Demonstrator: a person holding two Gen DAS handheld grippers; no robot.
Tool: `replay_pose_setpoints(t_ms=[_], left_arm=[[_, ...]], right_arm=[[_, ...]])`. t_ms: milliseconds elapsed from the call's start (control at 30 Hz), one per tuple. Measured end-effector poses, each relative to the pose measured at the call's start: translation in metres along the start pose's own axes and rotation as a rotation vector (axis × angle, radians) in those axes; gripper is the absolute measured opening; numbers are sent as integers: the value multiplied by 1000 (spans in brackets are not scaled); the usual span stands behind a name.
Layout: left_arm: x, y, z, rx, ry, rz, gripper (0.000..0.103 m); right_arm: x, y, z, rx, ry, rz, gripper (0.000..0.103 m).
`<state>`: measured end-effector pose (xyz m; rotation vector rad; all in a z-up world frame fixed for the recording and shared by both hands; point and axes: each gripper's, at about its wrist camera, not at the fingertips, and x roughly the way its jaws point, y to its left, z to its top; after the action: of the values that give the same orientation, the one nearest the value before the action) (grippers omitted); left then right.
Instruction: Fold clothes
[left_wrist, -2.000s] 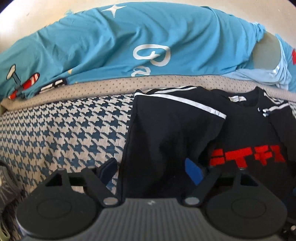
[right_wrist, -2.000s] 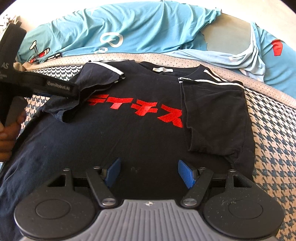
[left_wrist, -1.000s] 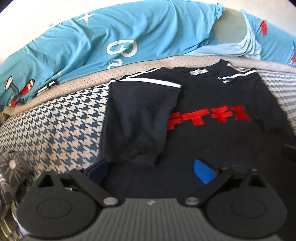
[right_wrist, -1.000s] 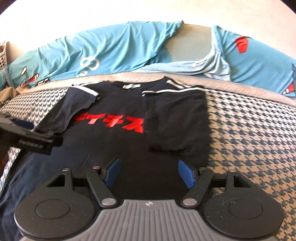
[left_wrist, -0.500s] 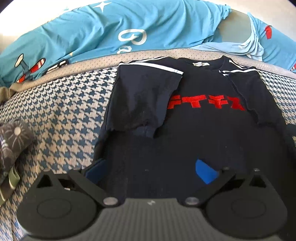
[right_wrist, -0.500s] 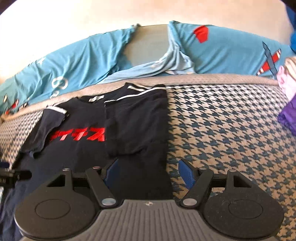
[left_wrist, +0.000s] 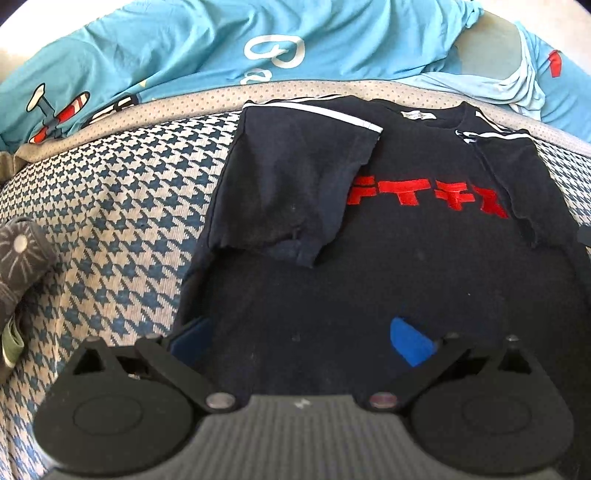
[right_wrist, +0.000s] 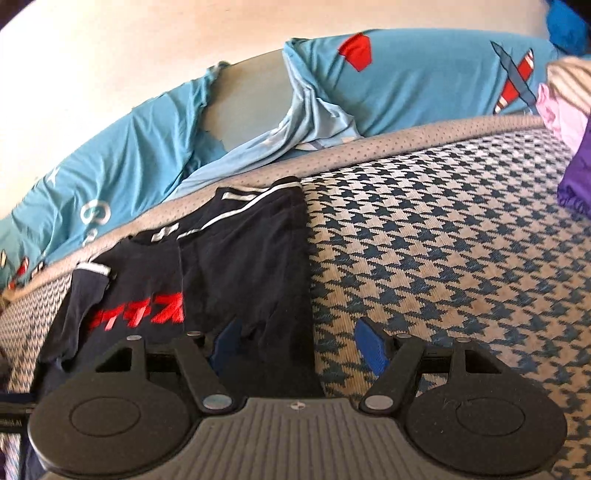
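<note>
A: Where's your black cotton T-shirt with red lettering (left_wrist: 388, 258)?

B: Flat on the houndstooth bed cover (right_wrist: 443, 240), sleeves folded in. Your left tongs (left_wrist: 301, 338) gape over its hem. Right tongs (right_wrist: 299, 345), just narrowed slightly, straddle its 3 o'clock edge, gripping nothing.

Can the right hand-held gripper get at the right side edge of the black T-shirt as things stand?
Probably yes. The right hand-held gripper stands open right over the black T-shirt's side edge, one finger over the cloth, the other over the houndstooth cover. Nothing lies between them.
</note>
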<state>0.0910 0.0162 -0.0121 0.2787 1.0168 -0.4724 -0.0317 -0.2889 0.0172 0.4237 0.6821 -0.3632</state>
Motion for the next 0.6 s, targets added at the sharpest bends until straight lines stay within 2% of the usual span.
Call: replay_pose_setpoints(t_ms=[200,433,600], left_arm=[[7,4,2,-5,10,3,103],[11,10,4,-14,17,-4,103],[13,13,4,-18,16,-10,103]], right_arm=[[18,-7,4,54,-7,20,59],[34,-3,6,40,-38,12,58],[44,0,9,29,-56,27,43]])
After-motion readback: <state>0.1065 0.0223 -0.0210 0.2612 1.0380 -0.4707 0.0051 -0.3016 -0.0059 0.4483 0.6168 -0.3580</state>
